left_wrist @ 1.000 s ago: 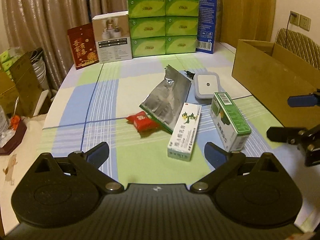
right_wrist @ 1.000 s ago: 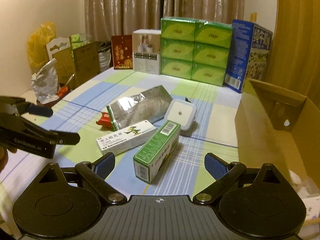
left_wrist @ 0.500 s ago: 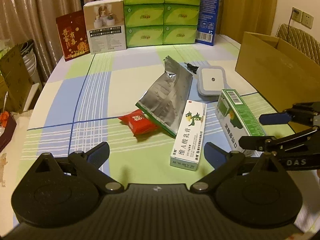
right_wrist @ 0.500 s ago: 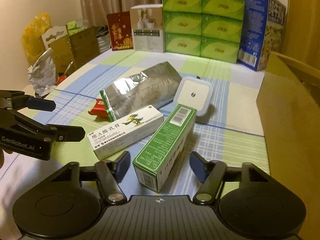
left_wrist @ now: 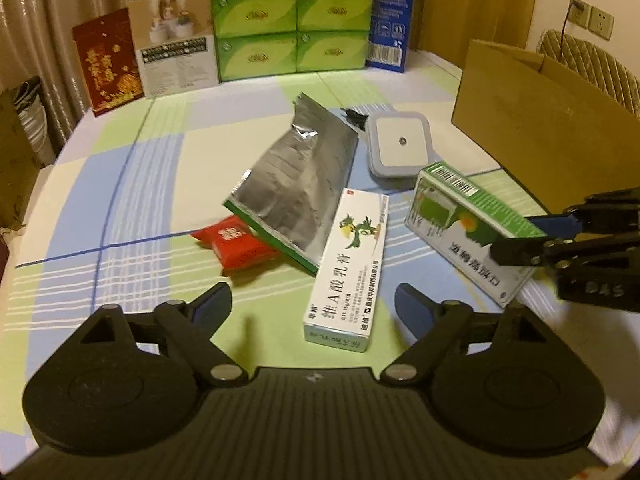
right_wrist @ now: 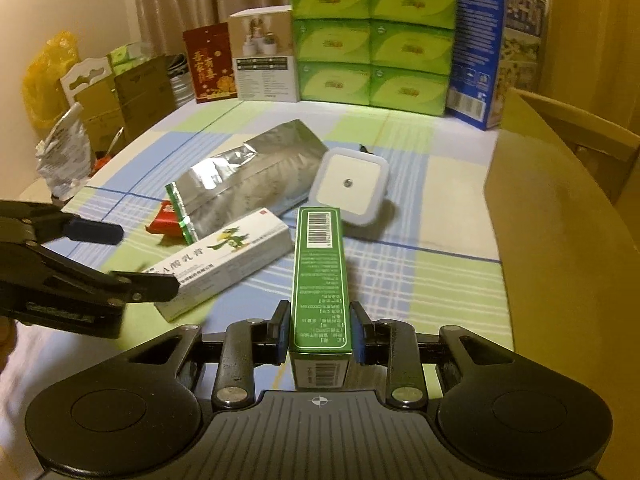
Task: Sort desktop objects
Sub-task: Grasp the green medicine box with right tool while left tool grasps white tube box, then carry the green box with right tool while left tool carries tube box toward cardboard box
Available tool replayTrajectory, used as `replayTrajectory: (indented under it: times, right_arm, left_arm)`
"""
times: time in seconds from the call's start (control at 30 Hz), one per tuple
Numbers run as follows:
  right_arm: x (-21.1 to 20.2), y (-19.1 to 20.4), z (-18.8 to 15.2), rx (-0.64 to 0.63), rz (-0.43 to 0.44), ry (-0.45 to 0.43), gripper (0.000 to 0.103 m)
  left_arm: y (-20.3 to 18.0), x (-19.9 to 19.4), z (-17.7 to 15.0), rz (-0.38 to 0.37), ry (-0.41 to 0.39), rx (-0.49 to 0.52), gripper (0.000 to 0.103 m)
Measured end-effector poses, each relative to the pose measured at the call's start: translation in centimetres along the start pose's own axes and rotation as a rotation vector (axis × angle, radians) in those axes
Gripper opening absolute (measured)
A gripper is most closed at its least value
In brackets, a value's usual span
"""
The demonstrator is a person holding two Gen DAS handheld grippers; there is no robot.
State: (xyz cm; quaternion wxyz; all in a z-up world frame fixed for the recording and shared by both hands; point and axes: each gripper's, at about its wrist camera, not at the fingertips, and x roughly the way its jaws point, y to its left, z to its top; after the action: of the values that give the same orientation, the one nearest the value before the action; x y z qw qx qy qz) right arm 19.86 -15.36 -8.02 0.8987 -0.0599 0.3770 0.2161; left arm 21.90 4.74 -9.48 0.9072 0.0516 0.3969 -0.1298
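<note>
Near the table's right edge, the green box (right_wrist: 319,280) is pinched at its near end between the right gripper (right_wrist: 319,330) pads, lying lengthwise on the checked tablecloth (left_wrist: 132,184). Just left of it lies the white ointment box (left_wrist: 347,264), touching the silver foil pouch (left_wrist: 298,184), which overlaps a red packet (left_wrist: 234,242). A white square night light (left_wrist: 400,146) sits just behind. The left gripper (left_wrist: 313,300) is spread wide before the white box, holding nothing. A cardboard box (left_wrist: 532,132) stands along the right edge.
</note>
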Motion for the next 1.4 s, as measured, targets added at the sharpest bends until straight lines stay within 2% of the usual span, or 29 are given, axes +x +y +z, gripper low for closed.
replayTrajectory:
  times: [0.17, 0.27, 0.4, 0.67, 0.9, 1.13, 1.4]
  right_arm:
    - [-0.5, -0.7, -0.1, 0.010, -0.015, -0.004, 0.027]
    - [-0.5, -1.0, -0.2, 0.012, -0.013, -0.003, 0.027]
    - [-0.4, -1.4, -0.3, 0.020, -0.001, 0.005, 0.027]
    - [-1.5, -1.2, -0.8, 0.018, 0.008, 0.008, 0.027]
    - [-3.9, -1.0, -2.9, 0.000, 0.009, 0.026, 0.027]
    - [-6.2, 0.0, -5.5, -0.013, 0.012, 0.058, 0.027]
    - [-5.4, 0.0, -5.7, -0.003, 0.003, 0.073, 0.028]
  left_arm:
    - [-0.9, 1.5, 0.2, -0.017, 0.009, 0.031, 0.073]
    - [-1.4, 2.4, 0.5, -0.025, 0.013, 0.043, 0.064]
    - [-2.1, 3.4, 0.7, -0.018, 0.039, 0.062, 0.038]
    - [-3.3, 2.5, -0.1, -0.013, 0.075, 0.046, 0.033]
    - [-5.5, -1.8, -2.8, -0.024, 0.064, 0.067, 0.033]
    - [-6.8, -5.1, -6.0, -0.025, 0.066, 0.025, 0.033]
    - [-7.2, -5.0, -6.9, -0.037, 0.060, 0.018, 0.033]
